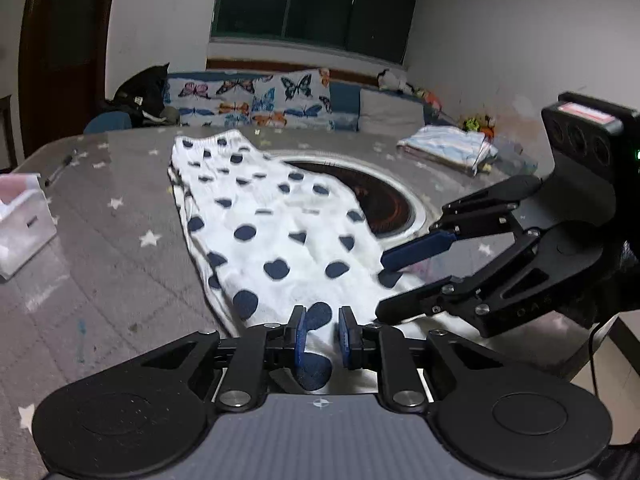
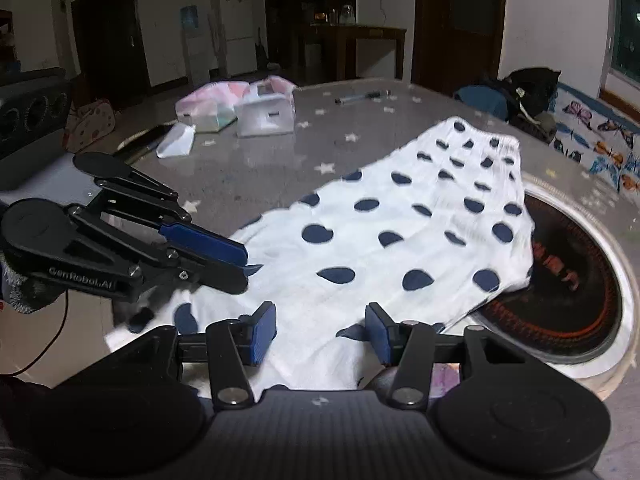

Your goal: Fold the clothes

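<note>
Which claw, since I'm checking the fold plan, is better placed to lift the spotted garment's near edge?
Left. The left claw is shut on the near edge of the spotted garment; the right claw stands open around it.

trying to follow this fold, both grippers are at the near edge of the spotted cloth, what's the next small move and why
Probably lift the near edge and carry it toward the far end. The left gripper has cloth bunched between its close-set fingers, and the right gripper straddles the same edge of the polka-dot garment. Whether either truly pinches is unclear. The garment lies full length on the table, partly over the round burner.
</note>
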Demonstrator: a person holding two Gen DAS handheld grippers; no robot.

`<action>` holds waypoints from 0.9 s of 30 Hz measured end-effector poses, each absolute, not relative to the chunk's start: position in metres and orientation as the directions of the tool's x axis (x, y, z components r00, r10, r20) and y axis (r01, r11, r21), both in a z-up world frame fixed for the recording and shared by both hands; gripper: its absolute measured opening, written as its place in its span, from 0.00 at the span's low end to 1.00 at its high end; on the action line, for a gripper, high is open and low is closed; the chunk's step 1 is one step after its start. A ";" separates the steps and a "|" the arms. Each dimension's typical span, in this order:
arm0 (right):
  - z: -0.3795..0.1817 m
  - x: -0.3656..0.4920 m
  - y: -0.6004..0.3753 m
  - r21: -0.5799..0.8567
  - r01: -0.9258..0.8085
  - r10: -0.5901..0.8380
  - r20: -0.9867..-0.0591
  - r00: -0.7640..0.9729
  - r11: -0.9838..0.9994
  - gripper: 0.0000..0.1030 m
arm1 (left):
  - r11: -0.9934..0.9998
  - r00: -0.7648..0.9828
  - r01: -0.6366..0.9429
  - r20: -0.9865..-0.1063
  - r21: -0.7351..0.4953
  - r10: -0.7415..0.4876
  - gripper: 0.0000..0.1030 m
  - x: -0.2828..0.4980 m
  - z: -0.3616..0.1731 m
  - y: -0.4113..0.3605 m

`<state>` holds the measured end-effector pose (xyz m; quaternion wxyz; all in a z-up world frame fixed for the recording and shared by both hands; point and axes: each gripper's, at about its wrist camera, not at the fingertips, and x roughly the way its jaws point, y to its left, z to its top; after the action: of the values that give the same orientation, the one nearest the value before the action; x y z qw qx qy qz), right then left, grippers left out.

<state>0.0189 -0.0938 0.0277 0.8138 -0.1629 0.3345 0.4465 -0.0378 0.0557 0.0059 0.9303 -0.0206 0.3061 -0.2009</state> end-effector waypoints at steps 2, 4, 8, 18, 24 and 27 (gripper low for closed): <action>0.031 0.014 -0.096 0.040 -0.841 0.627 -0.685 0.370 0.540 0.49 | 0.915 0.729 0.369 -0.559 -0.165 -0.395 0.20 -0.041 0.006 0.055; 0.030 0.009 -0.097 0.048 -0.844 0.630 -0.689 0.359 0.533 0.49 | 0.915 0.717 0.370 -0.577 -0.162 -0.392 0.20 -0.042 0.000 0.053; 0.015 0.006 -0.102 0.067 -0.834 0.611 -0.712 0.345 0.548 0.49 | 0.920 0.704 0.357 -0.601 -0.163 -0.379 0.20 -0.044 -0.009 0.053; 0.025 -0.005 -0.110 0.084 -0.831 0.642 -0.678 0.357 0.550 0.49 | 0.924 0.708 0.323 -0.595 -0.207 -0.380 0.30 -0.057 0.008 0.059; 0.022 -0.007 -0.115 0.090 -0.823 0.638 -0.680 0.361 0.561 0.49 | 0.917 0.688 0.264 -0.607 -0.300 -0.397 0.44 -0.072 0.014 0.071; 0.029 -0.011 -0.117 0.078 -0.828 0.644 -0.670 0.369 0.556 0.50 | 0.905 0.668 0.237 -0.617 -0.353 -0.416 0.50 -0.081 0.014 0.074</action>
<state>-0.0111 -0.1172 0.0291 0.8160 -0.1371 0.3348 0.4509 -0.0805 0.0740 0.0141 0.9051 -0.1224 0.3652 -0.1804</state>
